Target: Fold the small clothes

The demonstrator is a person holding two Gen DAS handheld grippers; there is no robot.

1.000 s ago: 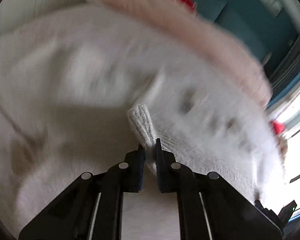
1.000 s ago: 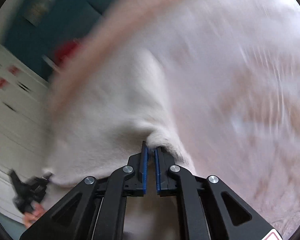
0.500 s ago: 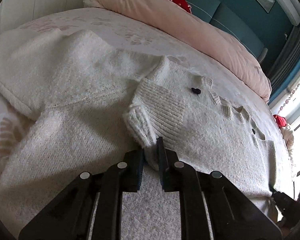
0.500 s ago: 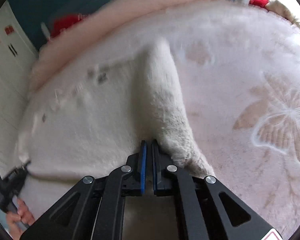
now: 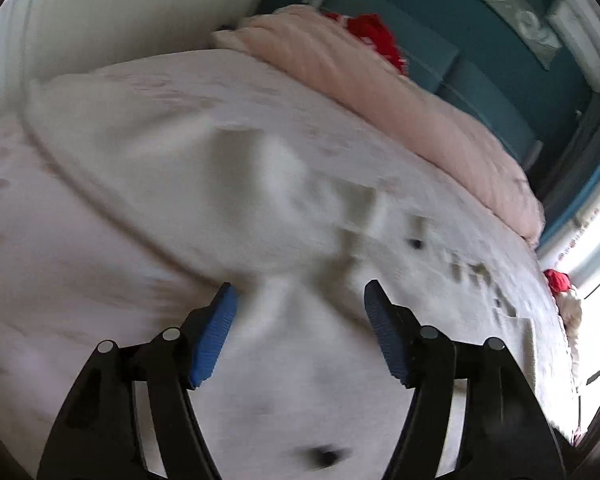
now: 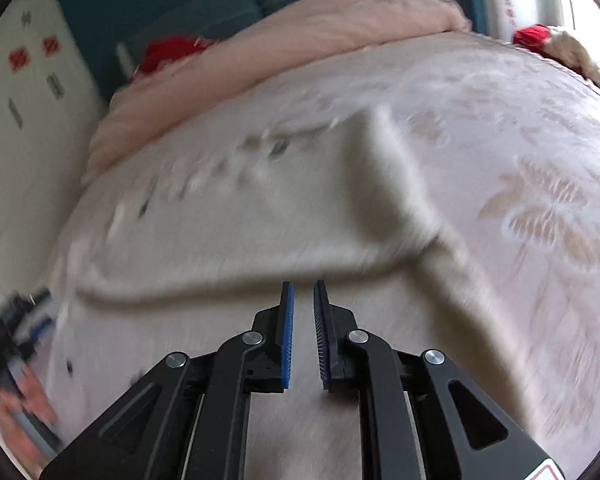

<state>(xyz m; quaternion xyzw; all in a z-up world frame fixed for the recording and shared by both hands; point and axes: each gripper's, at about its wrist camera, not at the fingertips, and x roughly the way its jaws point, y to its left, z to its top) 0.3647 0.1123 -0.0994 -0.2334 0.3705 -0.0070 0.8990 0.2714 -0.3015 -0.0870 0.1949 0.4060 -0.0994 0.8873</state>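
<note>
A white knitted cardigan (image 5: 228,168) with small dark buttons (image 5: 415,243) lies spread on the bed, its sleeves folded in over the body. My left gripper (image 5: 298,294) hovers over the garment with its jaws opening wide and nothing between the blue pads. In the right wrist view the same cardigan (image 6: 228,236) lies below, a folded sleeve (image 6: 396,188) running up its right side. My right gripper (image 6: 303,288) has its jaws opening, a narrow gap between the pads and no cloth in it. Both views are blurred.
The bed has a pale pink cover with a butterfly pattern (image 6: 548,216) and a rolled pink quilt (image 5: 400,92) at the far side with red cloth (image 5: 372,36) on it. A hand holding the other gripper (image 6: 16,384) shows at left. White cupboards (image 6: 24,100) stand behind.
Both grippers have let go of the cardigan's sleeves and pulled back and up. The left jaws went from shut on the ribbed cuff to wide apart; the right jaws parted slightly.
</note>
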